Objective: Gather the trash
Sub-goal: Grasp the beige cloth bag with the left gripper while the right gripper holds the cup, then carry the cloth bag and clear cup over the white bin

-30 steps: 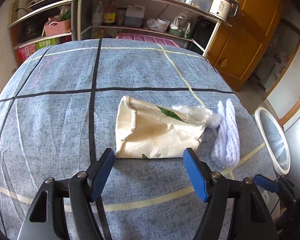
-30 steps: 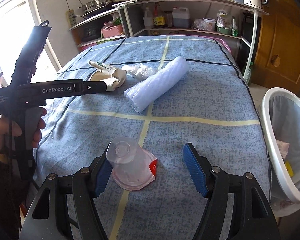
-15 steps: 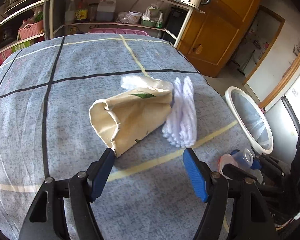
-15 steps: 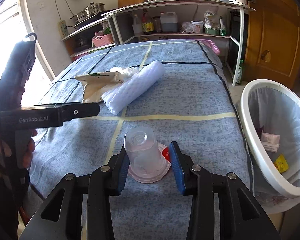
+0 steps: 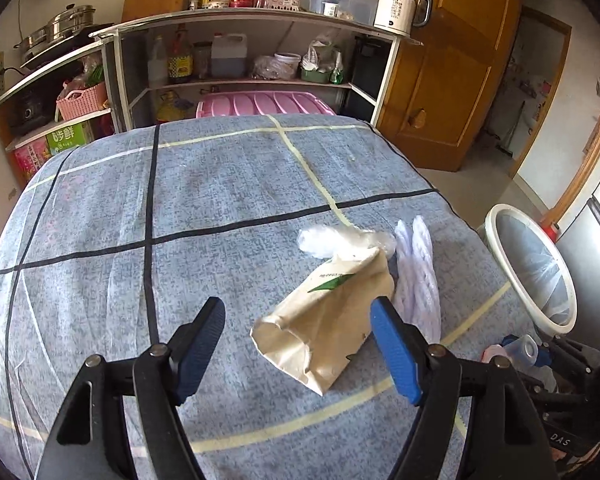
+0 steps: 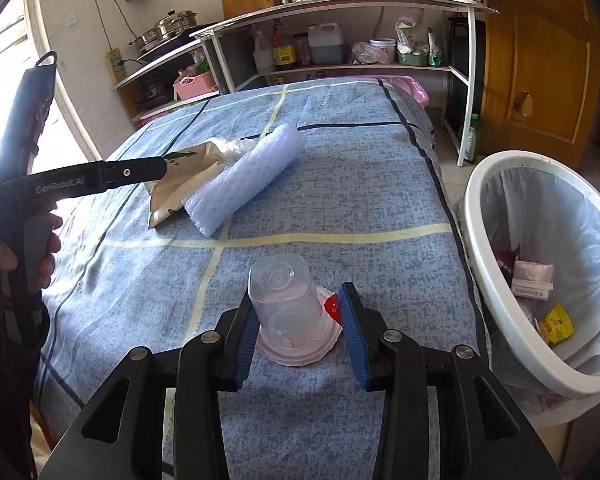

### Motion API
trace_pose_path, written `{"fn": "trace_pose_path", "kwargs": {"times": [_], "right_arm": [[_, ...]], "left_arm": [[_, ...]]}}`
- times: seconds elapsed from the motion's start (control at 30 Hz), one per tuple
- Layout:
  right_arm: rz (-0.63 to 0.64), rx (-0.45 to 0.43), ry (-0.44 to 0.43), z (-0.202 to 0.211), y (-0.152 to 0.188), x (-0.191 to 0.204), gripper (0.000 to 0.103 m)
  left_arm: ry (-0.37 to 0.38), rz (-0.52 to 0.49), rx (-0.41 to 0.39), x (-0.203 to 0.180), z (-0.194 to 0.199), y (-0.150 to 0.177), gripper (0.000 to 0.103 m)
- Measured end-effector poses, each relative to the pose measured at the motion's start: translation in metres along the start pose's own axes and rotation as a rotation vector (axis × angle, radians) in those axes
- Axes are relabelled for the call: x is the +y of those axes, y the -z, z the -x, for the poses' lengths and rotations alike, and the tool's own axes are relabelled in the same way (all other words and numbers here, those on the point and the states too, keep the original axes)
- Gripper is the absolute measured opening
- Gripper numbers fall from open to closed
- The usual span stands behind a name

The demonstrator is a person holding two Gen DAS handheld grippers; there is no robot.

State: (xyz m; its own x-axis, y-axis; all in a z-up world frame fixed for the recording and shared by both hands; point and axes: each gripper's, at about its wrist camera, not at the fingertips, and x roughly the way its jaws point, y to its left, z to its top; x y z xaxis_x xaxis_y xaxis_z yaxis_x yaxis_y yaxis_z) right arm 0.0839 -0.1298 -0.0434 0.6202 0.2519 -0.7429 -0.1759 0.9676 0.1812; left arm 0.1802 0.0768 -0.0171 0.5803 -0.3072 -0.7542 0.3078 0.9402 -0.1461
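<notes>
Right gripper (image 6: 300,334) has just closed on the upturned plastic cup (image 6: 288,304) near the table's right edge, beside the bin (image 6: 496,184); left gripper (image 5: 298,350) gapes empty over the paper bag (image 5: 328,320), its long axis slanting

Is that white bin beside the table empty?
No. The white bin already holds some trash, including a pale packet and a yellow wrapper.

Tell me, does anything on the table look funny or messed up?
Yes. The clear plastic cup stands upside down, rim on the tablecloth, held in the right tool. Farther back, a crumpled paper bag lies on its side, mouth open.
</notes>
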Motion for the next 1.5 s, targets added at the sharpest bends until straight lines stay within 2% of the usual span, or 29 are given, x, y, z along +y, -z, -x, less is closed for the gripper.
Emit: {"fn": "trace_pose_path", "kwargs": {"times": [0.07,0.17,0.33,0.5,0.57,0.67,0.73,0.77,1.23,1.5], "right_arm": [[0.002,0.0,0.0,0.0,0.0,0.0,0.04],[0.001,0.001,-0.002,-0.001,0.0,0.0,0.04],[0.002,0.001,-0.002,-0.001,-0.001,-0.001,0.04],[-0.003,0.0,-0.006,-0.001,-0.001,-0.001,0.04],[-0.002,-0.001,-0.006,-0.001,-0.001,-0.001,0.04],[-0.001,-0.002,-0.008,0.0,0.0,-0.001,0.04],[-0.003,-0.005,-0.009,0.001,0.001,-0.002,0.04],[-0.006,-0.007,-0.009,0.001,0.001,-0.002,0.04],[-0.01,-0.046,-0.018,0.016,0.001,-0.006,0.04],[-0.012,-0.082,-0.024,0.029,-0.003,-0.01,0.04]], "left_arm": [[0.033,-0.011,0.035,-0.005,-0.012,0.001,0.077],[0.03,-0.037,0.03,-0.011,-0.018,0.003,0.077],[0.029,-0.107,0.074,-0.024,-0.027,0.007,0.077],[0.021,-0.095,0.083,-0.026,-0.03,0.009,0.076],[0.011,-0.088,0.081,-0.026,-0.029,0.01,0.073],[0.008,-0.076,0.078,-0.026,-0.027,0.011,0.063],[0.01,-0.071,0.076,-0.025,-0.025,0.012,0.045],[0.007,-0.067,0.076,-0.025,-0.024,0.013,0.043],[-0.007,-0.033,0.033,-0.028,0.001,0.02,0.032],[-0.012,-0.01,-0.027,-0.035,0.023,0.02,0.028]]}}
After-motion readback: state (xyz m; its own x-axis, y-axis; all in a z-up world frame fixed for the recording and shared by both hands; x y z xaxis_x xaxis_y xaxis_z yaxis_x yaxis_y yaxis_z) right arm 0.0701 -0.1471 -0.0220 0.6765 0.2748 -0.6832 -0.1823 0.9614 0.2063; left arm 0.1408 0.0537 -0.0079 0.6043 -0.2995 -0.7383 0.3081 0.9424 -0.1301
